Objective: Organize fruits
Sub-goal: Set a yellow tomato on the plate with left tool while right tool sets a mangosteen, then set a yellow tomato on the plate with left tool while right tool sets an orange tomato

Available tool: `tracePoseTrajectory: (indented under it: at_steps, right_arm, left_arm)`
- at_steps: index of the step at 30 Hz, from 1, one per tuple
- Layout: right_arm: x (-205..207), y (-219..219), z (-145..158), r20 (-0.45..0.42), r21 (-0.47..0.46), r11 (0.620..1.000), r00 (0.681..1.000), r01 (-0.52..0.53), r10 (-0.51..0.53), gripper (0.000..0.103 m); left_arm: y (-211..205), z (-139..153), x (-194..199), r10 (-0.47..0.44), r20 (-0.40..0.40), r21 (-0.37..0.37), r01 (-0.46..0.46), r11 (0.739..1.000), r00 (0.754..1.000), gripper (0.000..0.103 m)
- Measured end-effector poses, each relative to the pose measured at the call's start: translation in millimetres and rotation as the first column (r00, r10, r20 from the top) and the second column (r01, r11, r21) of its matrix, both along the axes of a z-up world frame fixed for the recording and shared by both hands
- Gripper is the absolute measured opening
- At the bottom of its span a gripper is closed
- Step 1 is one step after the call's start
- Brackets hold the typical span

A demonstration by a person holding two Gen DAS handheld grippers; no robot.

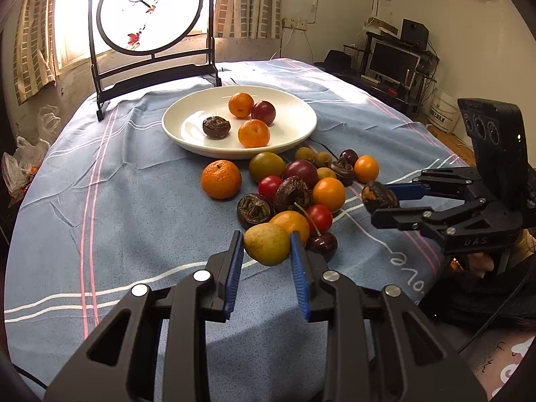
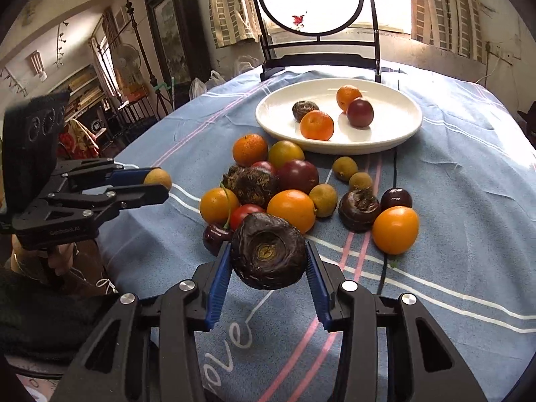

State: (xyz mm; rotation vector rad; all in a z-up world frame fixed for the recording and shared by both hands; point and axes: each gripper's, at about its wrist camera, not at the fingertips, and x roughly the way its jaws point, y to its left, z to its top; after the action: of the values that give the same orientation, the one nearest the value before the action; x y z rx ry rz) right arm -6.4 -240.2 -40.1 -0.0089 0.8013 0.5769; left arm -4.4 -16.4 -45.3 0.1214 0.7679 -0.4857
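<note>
Fruits: each of my claws grips one, and the rest lie partly on the white plate (image 1: 187, 134), partly in a loose pile (image 1: 294, 194) on the tabletop (image 1: 100, 221) in front of it.
Left claw (image 1: 267, 246): closed on a yellow-green fruit (image 1: 267, 244), both blue pads pressed to its sides; it looks lifted just clear of the cloth at the near edge of the pile.
Right claw (image 2: 268, 256): clamped on a dark, rough, round fruit (image 2: 268, 255), held above the near side of the pile.
Neighbours: a dark cherry (image 1: 321, 245) sits just beside my left claw, its stem crossing a red fruit (image 1: 320, 217) behind.
Plate: it already carries two oranges (image 1: 241, 104), a dark red fruit (image 1: 263, 112) and one dark rough fruit (image 1: 216, 127); its left half is bare.
Step in hand: I judge both pieces are bound for the plate.
How I would do it well: carry each high enough to clear the pile, bring the claws in one after the other so they do not meet, lower until the fruit touches the plate, then let go slowly.
Placement: set the dark fruit next to its like, the yellow-green one on bare plate.
Risk: round fruit may roll, so I would release low and away from the rim.
Beyond: a framed round screen (image 1: 150, 10) stands behind the plate.
</note>
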Motion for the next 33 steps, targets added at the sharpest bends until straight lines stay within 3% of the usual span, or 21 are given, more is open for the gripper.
tracePoseTrajectory:
  at_steps: [5,11,15,20,21,22,24,27,33]
  right_arm:
    - [29.9,-27.3,27.0,0.033,0.051,0.997,0.997,0.066,-0.068,0.044]
    - [105.3,-33.3,45.4,0.035,0.050,0.992,0.993,0.114,-0.116,0.044]
    - [158.2,-26.4,35.8,-0.009,0.019,0.989,0.989,0.149,-0.149,0.044]
    - [194.7,-17.4,15.1,-0.054,0.000,0.988,0.987,0.155,-0.155,0.046]
    - [194.4,-18.5,15.8,-0.048,0.031,0.989,0.988,0.146,-0.144,0.055]
    - [191.3,-19.5,17.6,-0.032,0.053,0.987,0.988,0.150,-0.148,0.064]
    - [184.2,-21.3,21.7,-0.016,0.062,0.986,0.988,0.154,-0.153,0.064]
    - [164.2,-27.2,27.6,-0.001,0.081,0.984,0.987,0.159,-0.160,0.064]
    - [102.3,-44.5,25.1,0.013,0.107,0.983,0.988,0.150,-0.152,0.064]
  left_arm:
    - [0.1,10.7,30.2,0.021,0.013,-0.012,-0.021,1.000,1.000,0.027]
    - [-9.2,25.0,103.9,0.043,0.022,-0.008,-0.043,0.999,0.999,0.027]
    - [-10.4,19.5,161.0,0.090,-0.009,-0.035,-0.090,0.995,0.996,0.027]
    - [-19.3,-1.2,204.5,0.134,-0.057,0.018,-0.133,0.991,0.989,0.028]
    - [-18.8,-3.0,207.8,0.151,-0.058,0.018,-0.150,0.988,0.987,0.038]
    - [-17.2,-2.9,208.6,0.163,-0.056,0.011,-0.162,0.987,0.985,0.055]
    - [-13.8,1.5,201.7,0.179,-0.023,-0.003,-0.180,0.984,0.983,0.068]
    - [-11.2,10.9,182.1,0.163,0.005,-0.016,-0.163,0.986,0.987,0.070]
    - [-10.5,11.8,110.5,0.063,0.010,0.035,-0.063,0.997,0.998,0.070]
